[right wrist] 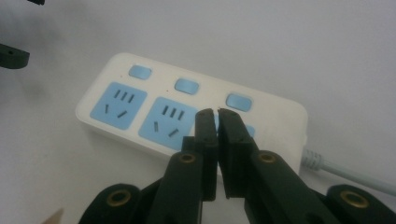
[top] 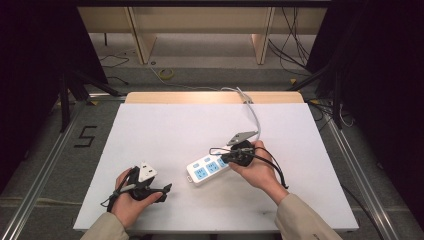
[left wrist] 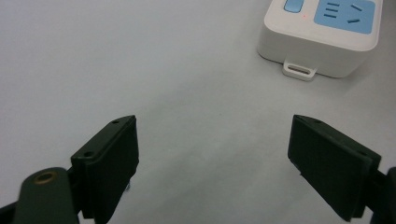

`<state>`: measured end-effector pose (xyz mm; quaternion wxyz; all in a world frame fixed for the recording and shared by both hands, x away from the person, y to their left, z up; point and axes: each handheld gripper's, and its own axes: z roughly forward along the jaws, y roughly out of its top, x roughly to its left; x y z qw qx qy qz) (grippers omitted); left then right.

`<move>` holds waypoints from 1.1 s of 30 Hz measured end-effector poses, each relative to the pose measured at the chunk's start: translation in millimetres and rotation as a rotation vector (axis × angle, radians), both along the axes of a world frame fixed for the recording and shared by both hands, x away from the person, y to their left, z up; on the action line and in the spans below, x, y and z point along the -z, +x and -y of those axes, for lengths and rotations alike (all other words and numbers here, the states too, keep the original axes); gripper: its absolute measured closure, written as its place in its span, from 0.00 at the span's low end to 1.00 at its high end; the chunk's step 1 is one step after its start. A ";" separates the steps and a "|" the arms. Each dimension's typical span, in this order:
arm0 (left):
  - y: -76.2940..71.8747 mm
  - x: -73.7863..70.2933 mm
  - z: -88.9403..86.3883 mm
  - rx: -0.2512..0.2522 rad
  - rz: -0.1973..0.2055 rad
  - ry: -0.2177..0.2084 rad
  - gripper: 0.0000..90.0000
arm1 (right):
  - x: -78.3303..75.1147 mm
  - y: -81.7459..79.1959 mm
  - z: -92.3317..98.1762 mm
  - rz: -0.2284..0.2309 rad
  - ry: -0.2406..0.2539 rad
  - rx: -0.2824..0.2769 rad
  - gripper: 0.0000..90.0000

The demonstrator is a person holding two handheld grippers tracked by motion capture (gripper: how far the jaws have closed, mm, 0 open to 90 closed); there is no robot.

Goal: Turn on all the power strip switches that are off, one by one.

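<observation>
High view: white matte tabletop (top: 165,130), grey floor, dark surround.
Glossy white power strip (top: 209,168) w/ blue sockets at 3 o'clock of my left gripper (left wrist: 215,154), jaws wide; right gripper (right wrist: 217,114) jaws nearly shut, empty, over strip.

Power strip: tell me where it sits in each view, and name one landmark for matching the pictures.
High view: the power strip lies right of centre on the white table, at the right gripper.
Left gripper view: its end fills the top right corner.
Right gripper view: it spans the middle, behind the shut jaws.
Shared landmark: its blue sockets.
</observation>
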<state>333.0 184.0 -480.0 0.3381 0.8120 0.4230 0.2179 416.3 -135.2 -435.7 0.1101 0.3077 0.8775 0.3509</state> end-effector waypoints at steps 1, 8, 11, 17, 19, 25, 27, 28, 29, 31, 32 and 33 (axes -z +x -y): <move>-0.1 0.1 0.2 -0.001 -0.001 -0.001 0.18 | -0.3 -0.8 3.2 0.001 0.003 0.004 0.97; -0.1 0.9 0.4 -0.003 -0.002 -0.003 0.18 | 1.2 -5.3 24.6 0.005 0.013 0.032 0.94; -0.1 1.0 0.4 -0.004 -0.003 -0.002 0.18 | 2.4 -7.1 32.0 0.008 0.015 0.041 0.92; 0.0 1.4 0.3 -0.005 -0.004 -0.003 0.18 | 4.9 -10.5 46.2 0.009 0.022 0.065 0.88; 0.1 1.2 -0.1 -0.005 -0.005 -0.001 0.18 | 5.8 -11.4 51.2 0.008 0.027 0.075 0.86; 0.4 1.7 -0.1 -0.008 -0.007 0.000 0.18 | 8.5 -15.4 65.7 0.007 0.032 0.100 0.82; 0.6 2.0 0.0 -0.008 -0.009 -0.001 0.18 | 9.5 -17.0 69.3 0.009 0.034 0.103 0.81; 0.7 2.3 0.2 -0.009 -0.008 -0.002 0.18 | 9.7 -18.1 70.8 0.007 0.037 0.109 0.80; 0.8 2.5 0.2 -0.009 -0.008 -0.002 0.18 | 10.1 -18.9 72.4 0.006 0.041 0.111 0.79; 0.9 2.5 -0.1 -0.008 -0.010 -0.001 0.18 | 10.9 -20.2 75.1 0.004 0.041 0.117 0.78; 1.0 2.6 -0.1 -0.008 -0.010 -0.001 0.18 | 11.3 -20.7 76.5 0.004 0.043 0.119 0.77; 1.1 2.7 -0.3 -0.008 -0.011 -0.001 0.18 | 11.8 -21.0 77.7 0.004 0.046 0.120 0.77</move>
